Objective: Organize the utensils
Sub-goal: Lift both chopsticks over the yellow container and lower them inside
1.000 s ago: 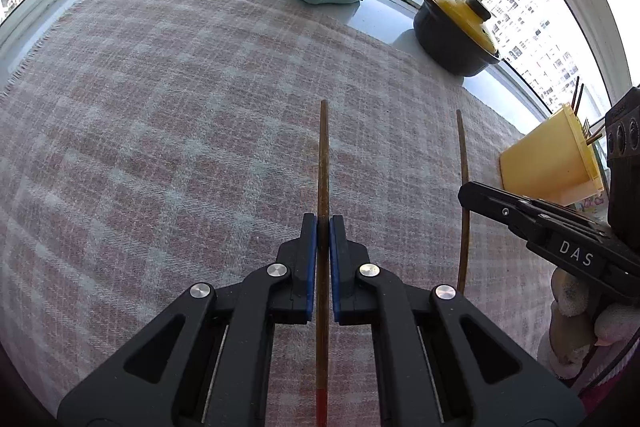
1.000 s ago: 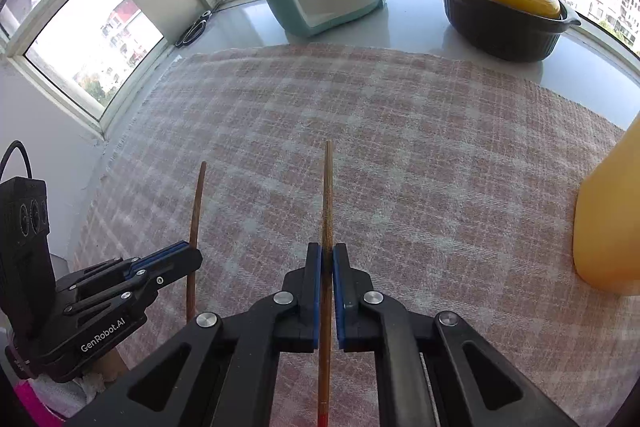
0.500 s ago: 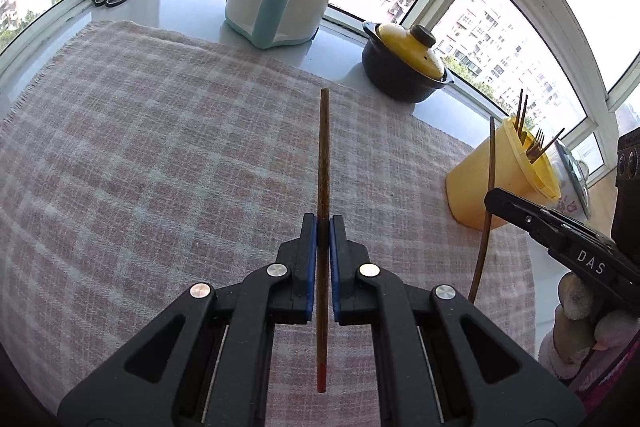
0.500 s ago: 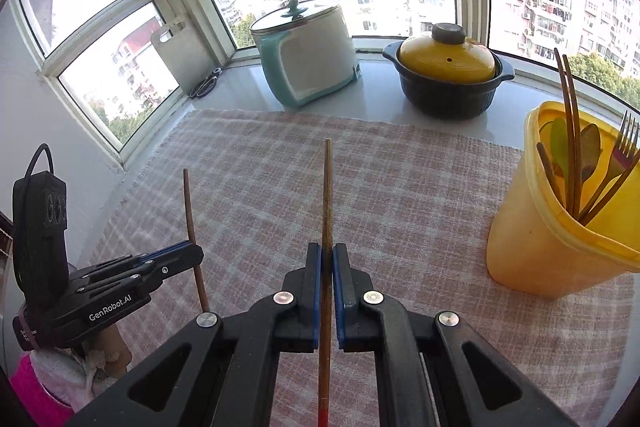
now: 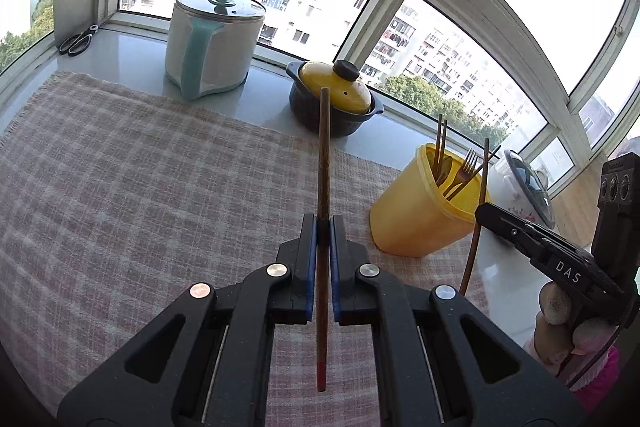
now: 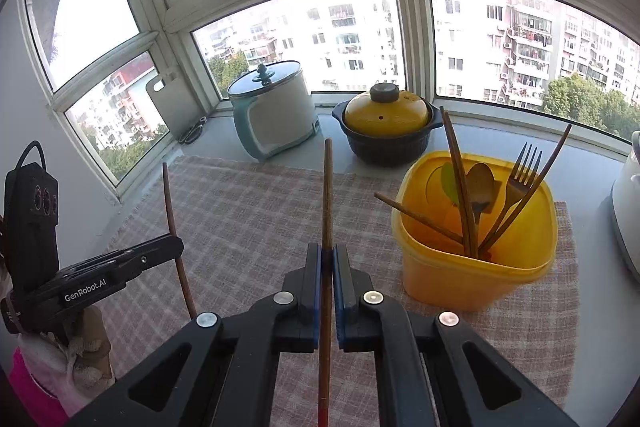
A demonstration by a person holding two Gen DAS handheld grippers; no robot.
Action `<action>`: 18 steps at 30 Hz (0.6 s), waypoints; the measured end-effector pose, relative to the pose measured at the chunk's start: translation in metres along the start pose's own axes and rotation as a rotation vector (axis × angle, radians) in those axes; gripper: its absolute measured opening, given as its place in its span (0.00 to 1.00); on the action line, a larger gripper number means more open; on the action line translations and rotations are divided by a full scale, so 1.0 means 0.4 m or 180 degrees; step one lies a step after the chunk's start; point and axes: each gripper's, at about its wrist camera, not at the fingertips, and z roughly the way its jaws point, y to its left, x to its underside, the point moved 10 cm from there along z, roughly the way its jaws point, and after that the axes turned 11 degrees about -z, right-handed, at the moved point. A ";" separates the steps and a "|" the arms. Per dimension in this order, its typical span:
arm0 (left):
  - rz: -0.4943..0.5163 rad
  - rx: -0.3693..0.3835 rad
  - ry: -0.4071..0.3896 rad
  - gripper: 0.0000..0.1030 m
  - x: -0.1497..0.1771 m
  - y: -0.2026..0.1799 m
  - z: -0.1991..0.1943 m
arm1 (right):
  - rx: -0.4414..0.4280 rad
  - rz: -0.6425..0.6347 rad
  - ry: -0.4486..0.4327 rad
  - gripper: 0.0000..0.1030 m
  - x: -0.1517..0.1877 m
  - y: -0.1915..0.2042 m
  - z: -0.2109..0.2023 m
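Now both grippers, left point(image 5: 323, 223) & right point(image 6: 327, 251), clench a chopstick point(image 5: 322, 187) point(image 6: 327, 195) each, sticks running fwd along the fingers, w/ the yellow bin point(image 6: 476, 267) ahead-right on the desk cloth, nearer the right one.

Each camera sits just behind its own gripper and looks forward along the fingers, raised over the plaid cloth point(image 5: 140, 187) and facing the windows. The left view faces ahead and rightward, catching the right gripper point(image 5: 486, 213) at its right edge; the right view catches the left gripper point(image 6: 176, 247) at its left. Both share the yellow holder point(image 6: 476, 267), the yellow-lidded pot point(image 5: 336, 99) and the white cooker point(image 6: 272, 111).
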 end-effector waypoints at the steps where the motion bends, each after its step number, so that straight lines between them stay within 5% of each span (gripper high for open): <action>1: 0.0003 0.0035 -0.0010 0.04 0.000 -0.018 0.000 | 0.0030 0.0007 -0.0033 0.03 -0.002 -0.014 -0.015; 18: 0.0176 0.0379 -0.0194 0.04 -0.051 -0.262 0.045 | 0.0275 0.0157 -0.0376 0.03 -0.051 -0.203 -0.152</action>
